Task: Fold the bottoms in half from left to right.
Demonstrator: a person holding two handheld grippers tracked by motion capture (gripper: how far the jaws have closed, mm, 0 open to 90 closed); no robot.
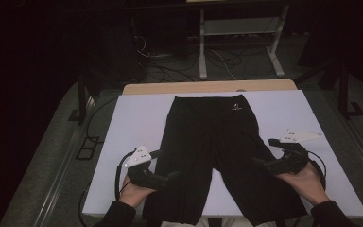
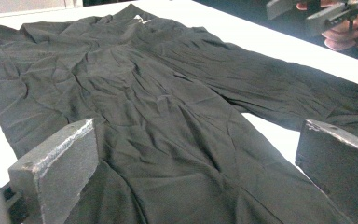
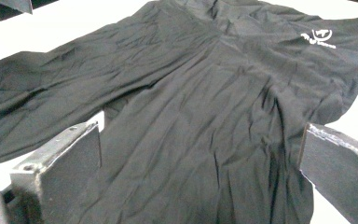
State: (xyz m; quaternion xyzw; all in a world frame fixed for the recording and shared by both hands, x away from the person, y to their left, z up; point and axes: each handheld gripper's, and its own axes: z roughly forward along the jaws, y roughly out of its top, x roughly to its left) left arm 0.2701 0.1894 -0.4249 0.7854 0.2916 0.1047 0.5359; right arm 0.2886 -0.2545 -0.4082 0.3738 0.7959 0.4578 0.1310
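Observation:
Black pants (image 1: 212, 142) lie flat on the white table cover (image 1: 137, 118), waistband far, legs toward me, with a small white logo (image 1: 236, 107) at the waist. My left gripper (image 1: 165, 164) stands open at the outer edge of the left leg. My right gripper (image 1: 264, 151) is open at the outer edge of the right leg. In the left gripper view the jaws of the left gripper (image 2: 198, 126) straddle wrinkled pants (image 2: 168, 93). In the right gripper view the right gripper (image 3: 200, 128) spans the pants (image 3: 205, 84) below the logo (image 3: 319, 37). Neither holds anything.
A wooden table edge (image 1: 208, 87) shows beyond the white cover. Behind it stand a white metal frame (image 1: 238, 42) and loose cables (image 1: 170, 66) on the dark floor. Bare white cover flanks the pants on both sides.

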